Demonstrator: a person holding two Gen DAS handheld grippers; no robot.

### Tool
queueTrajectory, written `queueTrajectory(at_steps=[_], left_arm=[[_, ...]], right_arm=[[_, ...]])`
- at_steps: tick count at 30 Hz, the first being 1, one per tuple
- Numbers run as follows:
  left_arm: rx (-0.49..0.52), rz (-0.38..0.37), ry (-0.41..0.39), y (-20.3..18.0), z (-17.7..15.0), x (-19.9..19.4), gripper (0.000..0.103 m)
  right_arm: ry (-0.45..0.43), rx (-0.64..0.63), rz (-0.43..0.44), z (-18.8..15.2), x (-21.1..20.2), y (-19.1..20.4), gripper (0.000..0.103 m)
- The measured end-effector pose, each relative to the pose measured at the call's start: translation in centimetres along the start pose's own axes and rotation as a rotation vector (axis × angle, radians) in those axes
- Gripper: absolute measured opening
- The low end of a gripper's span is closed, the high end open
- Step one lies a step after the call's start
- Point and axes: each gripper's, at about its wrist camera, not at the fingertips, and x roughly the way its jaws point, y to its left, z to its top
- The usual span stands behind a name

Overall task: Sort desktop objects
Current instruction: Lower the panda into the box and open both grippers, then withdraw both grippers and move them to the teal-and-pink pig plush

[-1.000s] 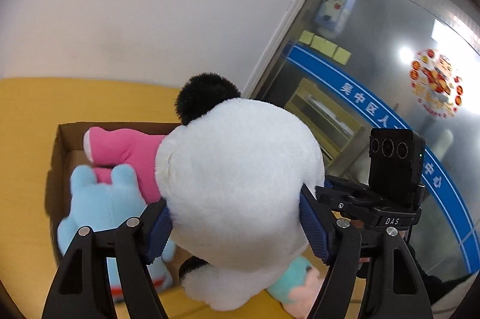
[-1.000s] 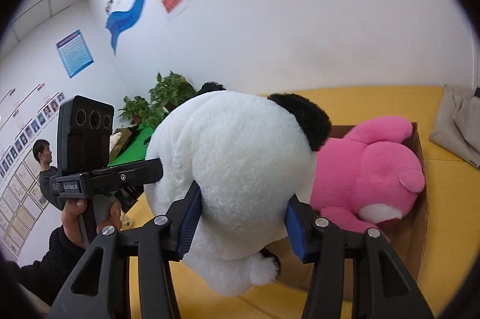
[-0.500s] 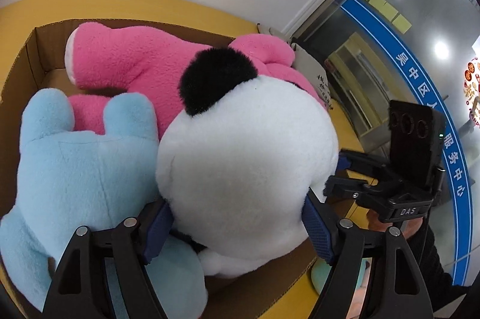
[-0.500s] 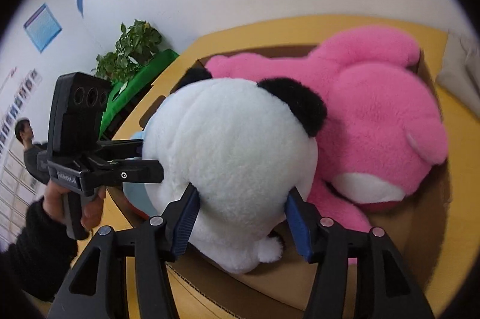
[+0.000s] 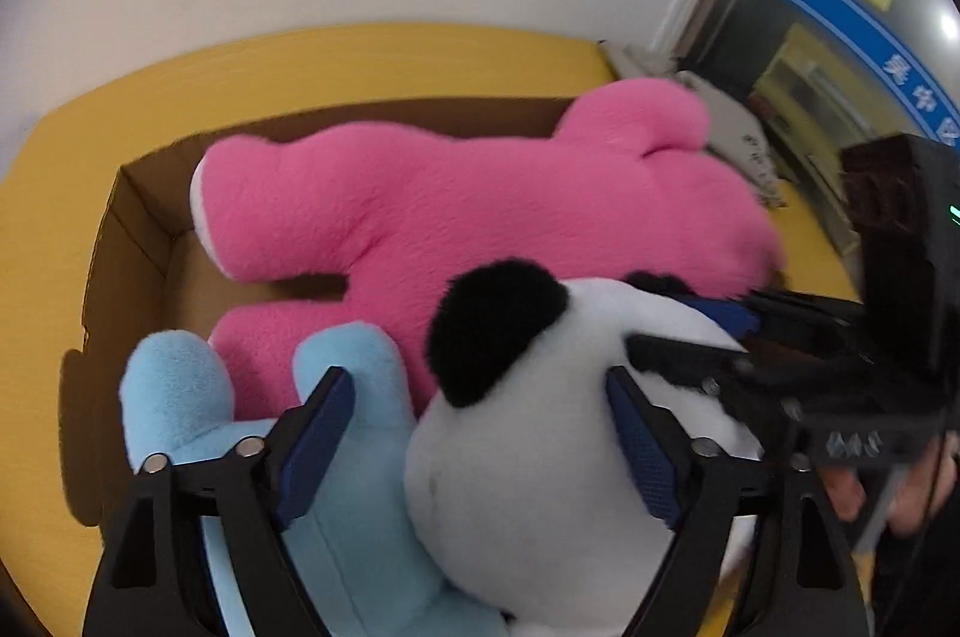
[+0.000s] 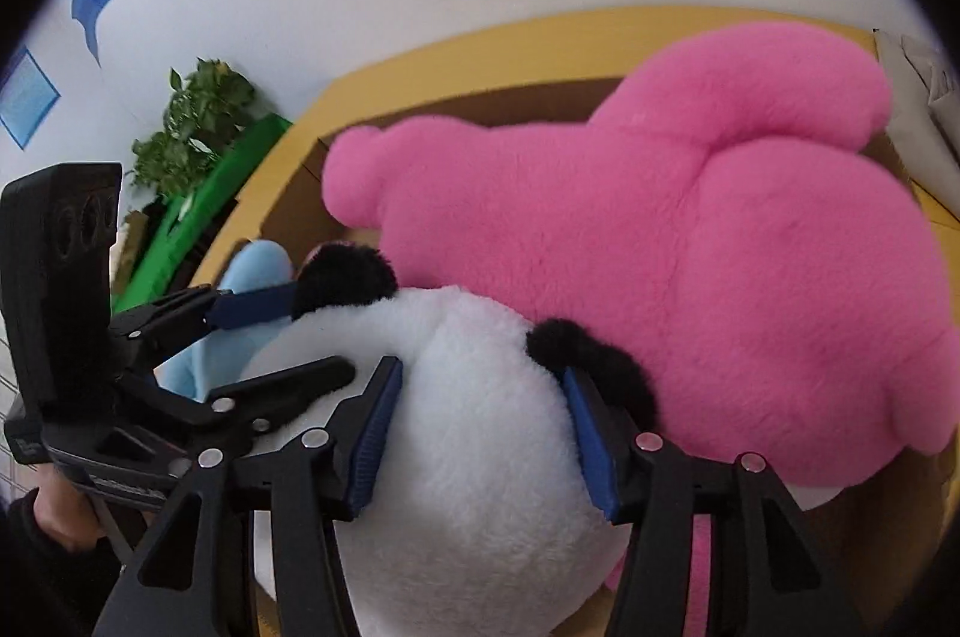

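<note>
Both tools [image 5: 477, 433] [image 6: 480, 433] flank the panda plush [image 6: 474, 433] in the box [image 5: 129, 229].

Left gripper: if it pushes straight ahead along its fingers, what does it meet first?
The left gripper already has the panda plush between its fingers, so it meets that first. Beyond it lies the pink plush in the cardboard box; depth is unclear.

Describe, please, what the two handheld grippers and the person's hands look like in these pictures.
Both the left gripper and the right gripper are black, angular plastic frames with triangular cut-outs and silver rivets. Their fingers carry dark blue textured pads. Each gripper has a black box with round lenses on top; white lettering on the frames is too blurred to read. A bare hand grips one handle; the other wrist shows a dark sleeve.
</note>
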Motion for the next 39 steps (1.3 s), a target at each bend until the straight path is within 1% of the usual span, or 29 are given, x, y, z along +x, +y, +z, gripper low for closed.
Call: queueTrajectory(at_steps=[2,3,4,6,7,8,9,10,11,13,14,16,17,20,21,26,31,39], left_arm=[[0.008,-0.007,-0.021,0.0,-0.5,-0.7,0.098],[0.007,-0.014,-0.029,0.0,-0.7,-1.3,0.098],[0.003,-0.018,-0.041,-0.1,-0.7,-2.3,0.098],[0.005,0.033,-0.09,-0.8,-0.9,-5.3,0.096],[0.013,0.051,-0.118,-1.3,-1.5,-7.1,0.096],[0.021,0.065,-0.148,-1.9,-2.2,-9.1,0.097],[0.031,0.071,-0.186,-2.8,-3.1,-11.0,0.099],[0.041,0.074,-0.228,-3.9,-4.1,-13.0,0.101],[0.05,0.094,-0.292,-5.0,-5.9,-15.8,0.103],[0.055,0.148,-0.39,-6.7,-8.7,-19.6,0.103],[0.053,0.177,-0.442,-7.6,-10.6,-21.7,0.103],[0.033,0.194,-0.504,-8.6,-13.8,-24.5,0.103],[0.023,0.19,-0.515,-8.8,-15.3,-25.6,0.103],[0.002,0.176,-0.52,-9.6,-19.1,-28.0,0.103],[-0.004,0.173,-0.518,-9.9,-20.3,-28.7,0.103],[-0.015,0.153,-0.488,-10.7,-23.4,-29.9,0.103],[-0.025,0.131,-0.48,-11.4,-24.9,-30.8,0.103],[-0.051,0.082,-0.437,-11.1,-25.5,-30.0,0.103]], right_arm=[[-0.031,-0.007,0.005,-0.6,-0.9,0.4,0.052],[-0.045,-0.004,0.003,-0.6,-1.5,0.6,0.056],[-0.066,0.001,-0.003,-0.8,-2.7,0.9,0.057],[-0.143,0.003,-0.046,-2.0,-6.9,2.2,0.061],[-0.182,-0.006,-0.068,-2.7,-9.0,2.8,0.064],[-0.223,-0.028,-0.094,-3.2,-10.5,3.6,0.075],[-0.263,-0.05,-0.12,-3.8,-11.9,4.5,0.081],[-0.297,-0.079,-0.147,-5.5,-13.7,5.7,0.081],[-0.331,-0.108,-0.174,-7.2,-15.4,6.9,0.081],[-0.37,-0.144,-0.21,-9.8,-17.7,8.6,0.081],[-0.393,-0.156,-0.249,-11.8,-18.6,9.8,0.081],[-0.407,-0.158,-0.316,-14.0,-19.3,11.2,0.081],[-0.403,-0.148,-0.355,-15.1,-19.6,12.0,0.081],[-0.407,-0.154,-0.417,-17.7,-20.2,14.1,0.081],[-0.412,-0.17,-0.435,-18.6,-21.0,14.5,0.081],[-0.416,-0.209,-0.487,-21.0,-22.4,17.0,0.081],[-0.416,-0.228,-0.492,-22.4,-23.3,18.1,0.081],[-0.409,-0.218,-0.506,-23.2,-23.6,18.3,0.081]])
